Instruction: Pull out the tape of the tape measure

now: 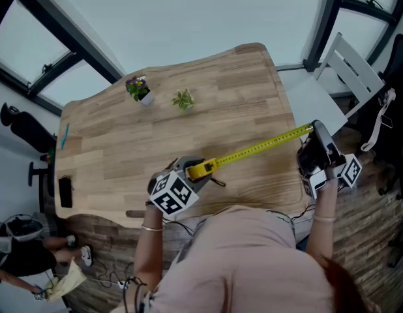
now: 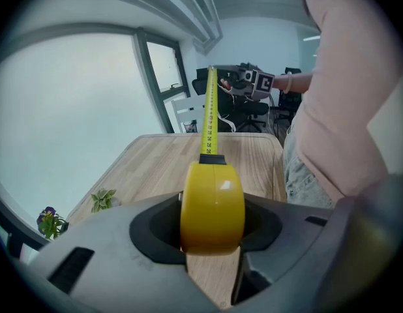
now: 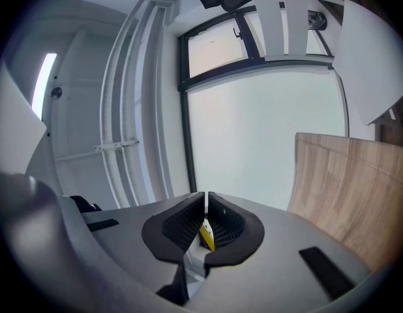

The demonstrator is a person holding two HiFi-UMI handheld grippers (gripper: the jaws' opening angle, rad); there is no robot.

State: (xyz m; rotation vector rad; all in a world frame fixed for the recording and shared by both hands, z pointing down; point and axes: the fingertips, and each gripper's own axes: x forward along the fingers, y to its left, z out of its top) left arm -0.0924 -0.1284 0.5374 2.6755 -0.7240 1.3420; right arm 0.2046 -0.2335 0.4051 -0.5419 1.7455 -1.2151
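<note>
My left gripper [image 1: 190, 173] is shut on the yellow tape measure case [image 1: 201, 169] just above the front of the wooden table [image 1: 123, 155]. In the left gripper view the case [image 2: 212, 206] sits squeezed between the two dark pads, with the yellow tape [image 2: 210, 113] running straight away from it. The tape [image 1: 263, 146] stretches rightward across the table to my right gripper [image 1: 314, 130], which is shut on the tape's end past the table's right edge. In the right gripper view a sliver of yellow tape [image 3: 207, 234] shows between the nearly touching pads.
A small purple-flowered pot [image 1: 139, 89] and a small green plant [image 1: 183, 100] stand at the table's far side. A black phone-like slab [image 1: 64, 192] and a blue pen [image 1: 63, 135] lie at the left end. A white chair [image 1: 345, 67] stands right of the table.
</note>
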